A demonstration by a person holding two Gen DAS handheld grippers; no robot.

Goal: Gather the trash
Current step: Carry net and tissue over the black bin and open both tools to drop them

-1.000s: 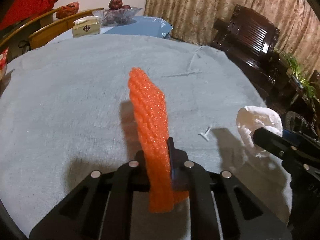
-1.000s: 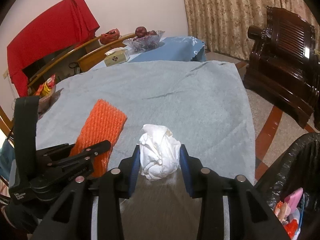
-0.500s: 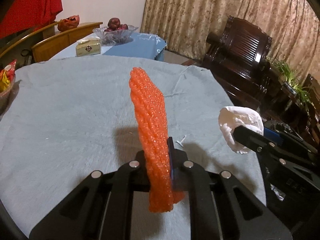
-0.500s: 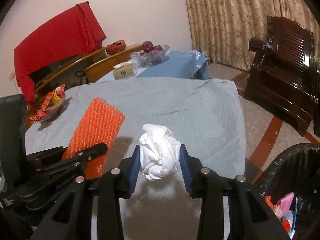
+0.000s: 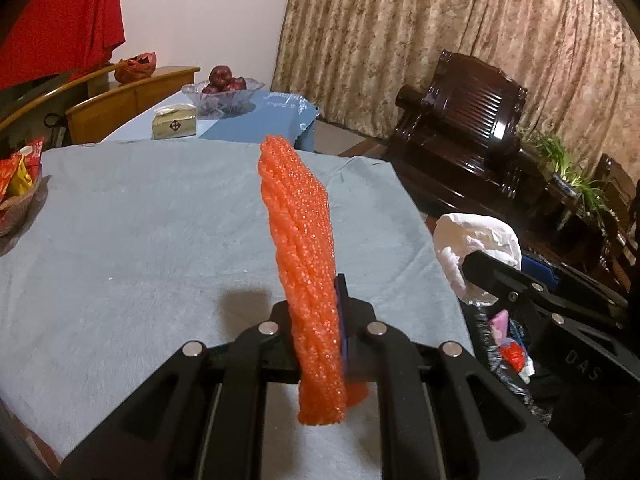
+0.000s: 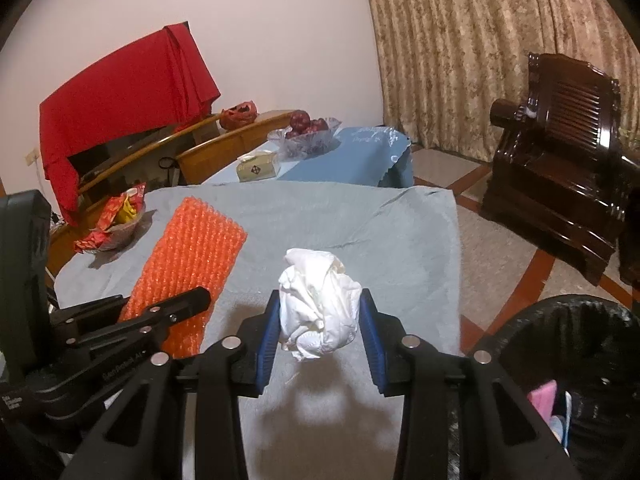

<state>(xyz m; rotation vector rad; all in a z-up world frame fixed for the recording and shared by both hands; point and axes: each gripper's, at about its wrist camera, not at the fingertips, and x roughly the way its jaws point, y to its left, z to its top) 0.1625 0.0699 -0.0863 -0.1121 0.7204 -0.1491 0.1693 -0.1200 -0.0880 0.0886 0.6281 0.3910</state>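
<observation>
My left gripper (image 5: 320, 312) is shut on an orange foam fruit net (image 5: 302, 248), which stands on edge above the grey-blue tablecloth (image 5: 140, 220). In the right wrist view the same orange net (image 6: 192, 256) shows flat-on at the left, held by the left gripper (image 6: 188, 300). My right gripper (image 6: 320, 320) is shut on a crumpled white tissue ball (image 6: 316, 304), lifted off the cloth. That tissue ball (image 5: 476, 240) appears at the right of the left wrist view. A black-lined trash bin (image 6: 580, 360) with wrappers inside sits low to the right, beside the table edge.
A snack basket (image 6: 116, 224) sits at the table's left edge. Behind the table stand a tissue box (image 6: 256, 166) and a glass bowl of red fruit (image 6: 306, 130) on a blue-covered table. A dark wooden armchair (image 6: 560, 152) stands at the right on the tiled floor.
Both grippers have risen from the table with their loads, and the view has pulled back. The trash bin has come into sight at the right of the left wrist view.
</observation>
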